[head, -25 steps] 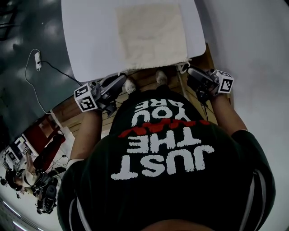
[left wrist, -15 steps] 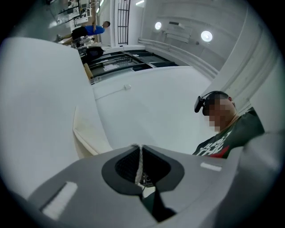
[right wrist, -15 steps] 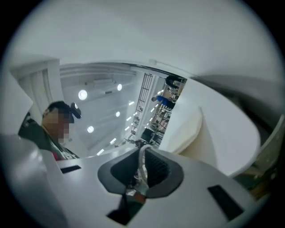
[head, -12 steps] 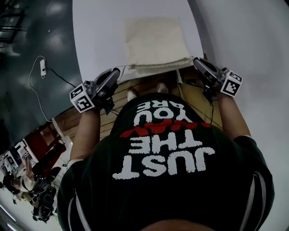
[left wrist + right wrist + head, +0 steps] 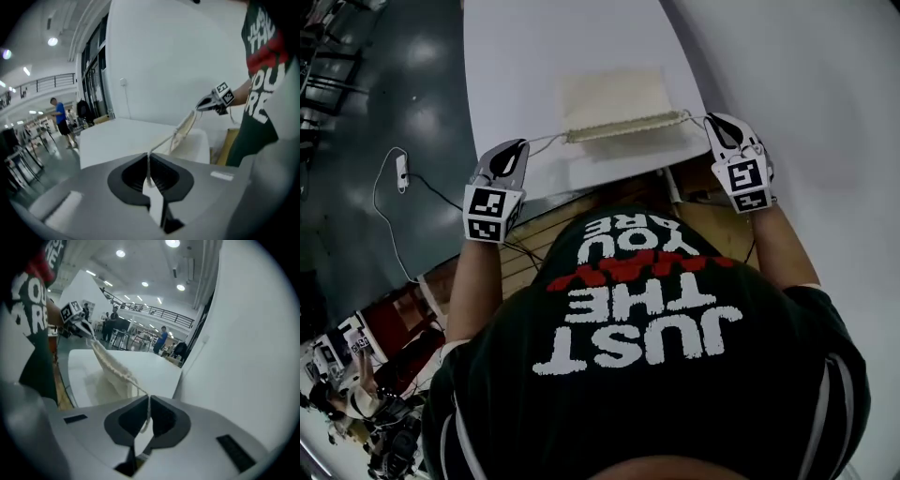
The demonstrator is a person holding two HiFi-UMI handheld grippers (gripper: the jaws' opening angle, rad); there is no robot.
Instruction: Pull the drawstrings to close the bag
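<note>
Just left of the cream cloth bag point(image 5: 614, 98), the left grey gripper point(image 5: 517, 146) point(image 5: 148, 155) has its jaws pressed together on a thin white drawstring point(image 5: 546, 141) point(image 5: 161, 143). Just right of the bag, the right grey gripper point(image 5: 713, 121) point(image 5: 148, 399) pinches the other drawstring end point(image 5: 695, 117) point(image 5: 138, 389). The bag's gathered mouth stretches between them, and its body lies beyond on the white table point(image 5: 525, 56).

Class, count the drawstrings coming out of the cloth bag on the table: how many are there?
2. One drawstring leaves the bag's left end into the shut left gripper; the other leaves its right end into the shut right gripper.
</note>
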